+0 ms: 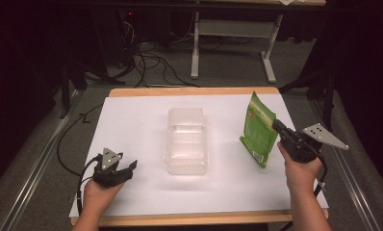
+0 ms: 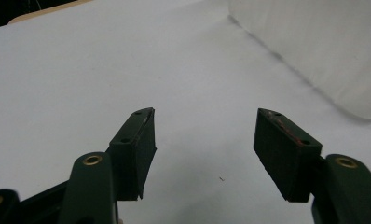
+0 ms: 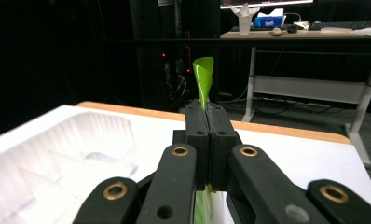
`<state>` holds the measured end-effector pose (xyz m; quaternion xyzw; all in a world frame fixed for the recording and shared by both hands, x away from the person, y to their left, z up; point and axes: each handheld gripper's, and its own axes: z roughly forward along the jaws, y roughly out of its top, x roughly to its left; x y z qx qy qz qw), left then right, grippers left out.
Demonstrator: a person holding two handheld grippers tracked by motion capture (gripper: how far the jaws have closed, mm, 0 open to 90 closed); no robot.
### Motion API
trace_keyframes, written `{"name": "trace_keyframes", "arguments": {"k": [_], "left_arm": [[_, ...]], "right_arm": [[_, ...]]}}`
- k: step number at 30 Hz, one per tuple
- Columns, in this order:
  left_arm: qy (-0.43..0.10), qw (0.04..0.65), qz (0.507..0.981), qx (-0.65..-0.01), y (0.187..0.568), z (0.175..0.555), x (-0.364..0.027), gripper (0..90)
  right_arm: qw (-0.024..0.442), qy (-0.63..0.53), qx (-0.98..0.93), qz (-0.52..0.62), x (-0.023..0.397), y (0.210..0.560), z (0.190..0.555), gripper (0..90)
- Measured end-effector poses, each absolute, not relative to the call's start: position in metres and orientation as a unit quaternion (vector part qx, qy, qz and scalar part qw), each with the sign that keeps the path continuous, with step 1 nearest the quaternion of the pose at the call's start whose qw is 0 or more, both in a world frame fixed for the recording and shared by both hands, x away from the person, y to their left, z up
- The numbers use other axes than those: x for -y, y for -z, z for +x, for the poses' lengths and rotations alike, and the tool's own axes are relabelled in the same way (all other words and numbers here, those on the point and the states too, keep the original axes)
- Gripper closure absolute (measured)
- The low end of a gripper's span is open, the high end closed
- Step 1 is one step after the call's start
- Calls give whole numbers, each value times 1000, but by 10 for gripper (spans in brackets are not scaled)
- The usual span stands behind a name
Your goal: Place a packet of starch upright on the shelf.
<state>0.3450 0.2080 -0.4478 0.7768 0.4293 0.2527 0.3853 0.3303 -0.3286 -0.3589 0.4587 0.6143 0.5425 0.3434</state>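
right gripper [image 1: 277,126] is clamped on the edge of a green pouch [image 1: 258,129], holding it upright and clear of the white sheet [image 1: 132,120] at the right side of the table [image 1: 189,91]. in the right gripper view the jaws are pressed flat together with a thin green strip of the pouch [image 3: 203,79] sticking up from between them; more green shows below the jaws. the pouch hangs tilted, its top corner toward the far edge of the table, lower corner toward the person.

left gripper [image 1: 127,168] rests low at the near-left of the sheet, held in the left hand [image 1: 100,192]. its jaws stand wide apart with nothing between them, bare white sheet showing in the gap [image 2: 204,140].

clear plastic tray [image 1: 187,140] lies in the middle of the sheet, between the two grippers and apart from both. it looks like a lidded clamshell, but the glare makes this hard to confirm. its pale side shows at the upper right of the left gripper view [image 2: 323,51].
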Motion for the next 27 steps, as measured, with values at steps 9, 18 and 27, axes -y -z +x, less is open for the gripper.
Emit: {"name": "trace_keyframes", "arguments": {"k": [9,18,27], "left_arm": [[-254,385,778,-426,447,344,-208,392],[-254,382,781,-423,448,344,-206,392],[-253,379,783,-424,449,345,-205,392]], "right_arm": [[351,-521,-630,456,320,370,315,898],[366,-511,-639,444,312,373,309,880],[363,-508,-638,450,313,376,311,831]]}}
